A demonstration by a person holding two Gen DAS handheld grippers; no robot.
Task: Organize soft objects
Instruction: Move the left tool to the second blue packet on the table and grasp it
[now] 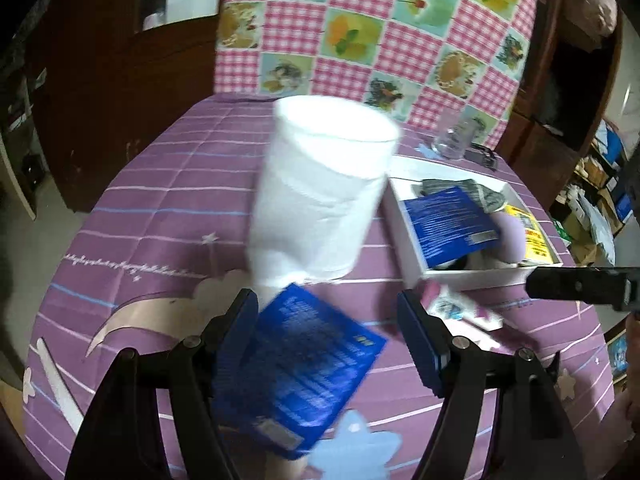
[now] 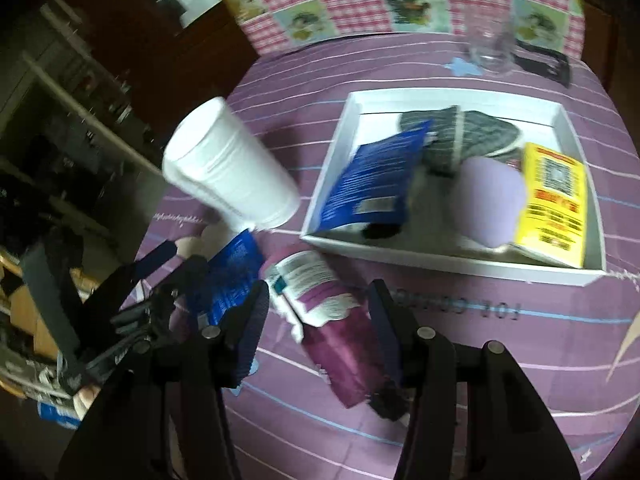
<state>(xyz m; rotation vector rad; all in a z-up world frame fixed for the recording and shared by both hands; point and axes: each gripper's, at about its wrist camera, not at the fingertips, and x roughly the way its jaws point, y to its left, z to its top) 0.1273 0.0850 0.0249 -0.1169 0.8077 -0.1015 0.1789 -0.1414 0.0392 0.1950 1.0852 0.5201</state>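
Blue packet (image 1: 304, 372) lying diagonally under spread left gripper (image 1: 328, 312), right gripper (image 2: 316, 304) spread over purple packet (image 2: 332, 320)

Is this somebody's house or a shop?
Probably somebody's house. A round table wears a purple cloth with stars, a checked patchwork cloth hangs behind it, and dark wooden cupboards full of household clutter stand around.
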